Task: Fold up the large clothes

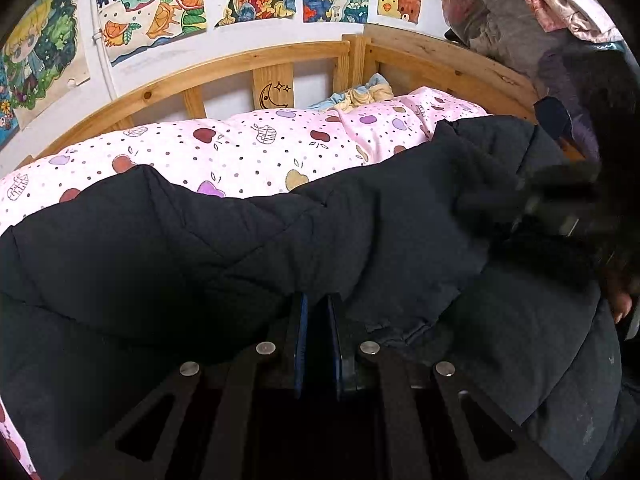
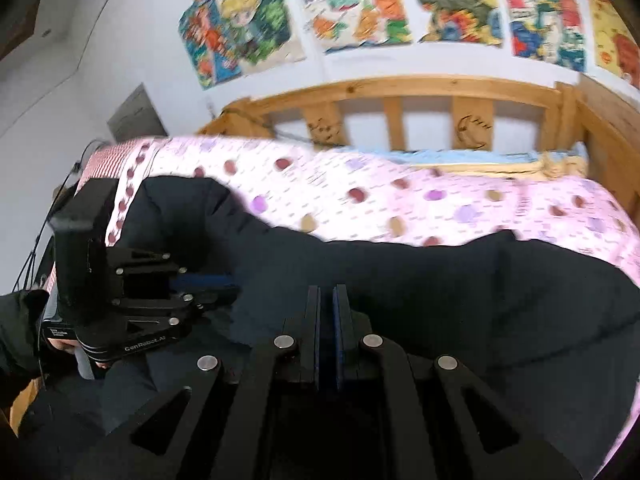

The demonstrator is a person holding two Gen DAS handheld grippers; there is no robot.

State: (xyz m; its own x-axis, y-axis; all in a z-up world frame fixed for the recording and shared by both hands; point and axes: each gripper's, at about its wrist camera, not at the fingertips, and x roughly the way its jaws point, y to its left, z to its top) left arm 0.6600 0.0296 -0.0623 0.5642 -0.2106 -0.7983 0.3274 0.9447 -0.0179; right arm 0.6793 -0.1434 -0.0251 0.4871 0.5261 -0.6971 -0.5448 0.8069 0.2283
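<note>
One wooden bed frame (image 1: 276, 54) against a wall of drawings (image 1: 152, 4), at 12 o'clock; pink apple-print quilt (image 1: 240, 148) beneath. Black padded coat (image 1: 200, 248) (bulky) spreads across it. Left gripper (image 1: 318, 312) pinches coat fabric; right gripper (image 2: 326, 300) narrow, grasp unclear.

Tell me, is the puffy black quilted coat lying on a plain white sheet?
No, the puffy black quilted coat lies on a pink quilt printed with apples and dots.
</note>
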